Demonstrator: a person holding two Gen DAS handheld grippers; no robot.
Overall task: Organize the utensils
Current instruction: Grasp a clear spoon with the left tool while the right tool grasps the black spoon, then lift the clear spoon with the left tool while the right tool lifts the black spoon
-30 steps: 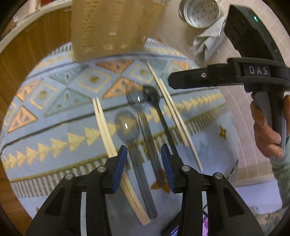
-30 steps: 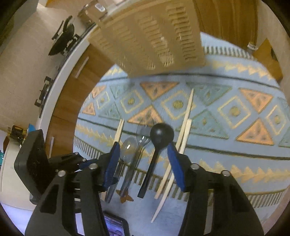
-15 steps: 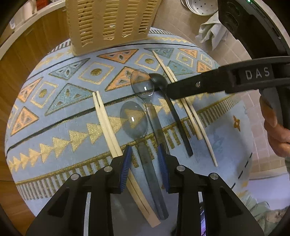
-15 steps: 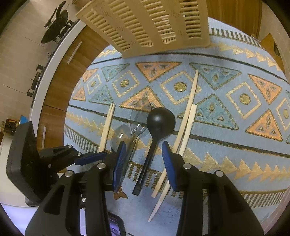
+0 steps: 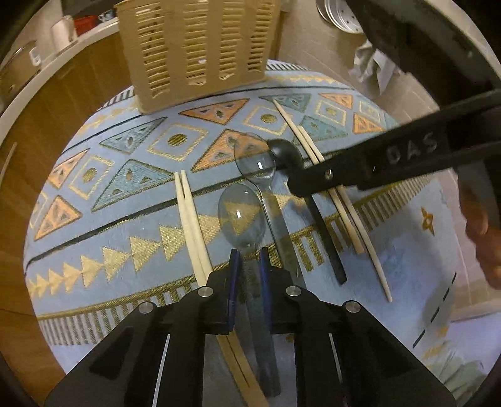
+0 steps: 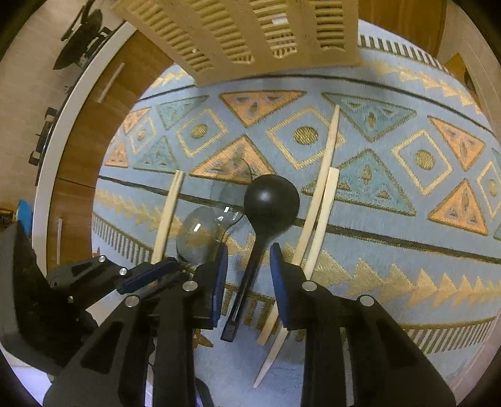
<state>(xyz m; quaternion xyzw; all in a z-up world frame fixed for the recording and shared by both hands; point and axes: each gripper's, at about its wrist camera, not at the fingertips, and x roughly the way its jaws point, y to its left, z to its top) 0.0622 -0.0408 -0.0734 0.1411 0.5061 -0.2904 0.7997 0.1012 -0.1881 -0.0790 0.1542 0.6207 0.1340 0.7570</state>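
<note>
On the blue patterned mat (image 5: 94, 250) lie two clear spoons, a black spoon and two pairs of pale chopsticks. My left gripper (image 5: 248, 252) points steeply down, its jaws closing, and the blue pads touch both edges of the near clear spoon's (image 5: 241, 216) handle. The second clear spoon (image 5: 255, 156) lies just beyond it. My right gripper (image 6: 249, 250) straddles the black spoon's (image 6: 271, 200) handle. Its jaws are closing, with gaps left on both sides. One chopstick pair (image 5: 191, 225) lies left of the spoons, the other pair (image 6: 322, 203) right of them.
A beige slotted basket (image 5: 194, 50) stands at the mat's far edge. Beyond the mat are a perforated metal pan (image 5: 341, 15) and a grey cloth (image 5: 372, 72). A hand (image 5: 482, 234) holds the right gripper's handle. Wooden cabinet fronts (image 6: 78, 141) border the left.
Both grippers' jaws have narrowed. The left ones have come in against the clear spoon's handle. The right gripper sank closer over the black spoon's handle.
</note>
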